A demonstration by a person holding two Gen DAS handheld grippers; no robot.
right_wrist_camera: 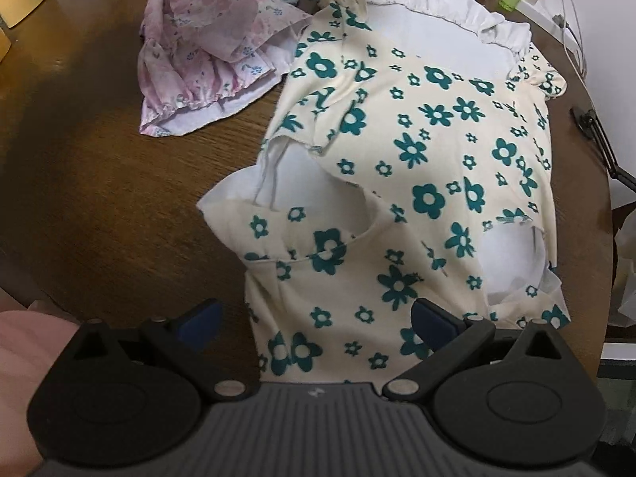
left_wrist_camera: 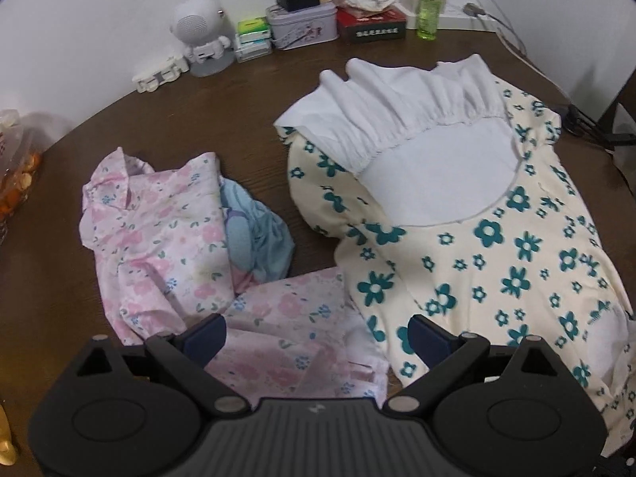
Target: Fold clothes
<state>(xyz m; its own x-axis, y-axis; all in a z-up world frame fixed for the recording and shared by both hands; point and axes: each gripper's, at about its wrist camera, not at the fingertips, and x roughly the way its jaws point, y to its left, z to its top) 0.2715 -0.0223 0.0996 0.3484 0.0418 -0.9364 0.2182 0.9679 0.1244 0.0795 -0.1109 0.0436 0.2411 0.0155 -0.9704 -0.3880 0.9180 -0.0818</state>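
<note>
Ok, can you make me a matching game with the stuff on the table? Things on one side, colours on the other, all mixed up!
Things:
1. flowery dress
2. crumpled garment
3. small bottle
4. speaker toy

Colours:
A. clear green
B. white
C. cream with teal flowers
D. pink with little flowers

Pairs: 1-C, 2-D, 3-A, 4-B
</note>
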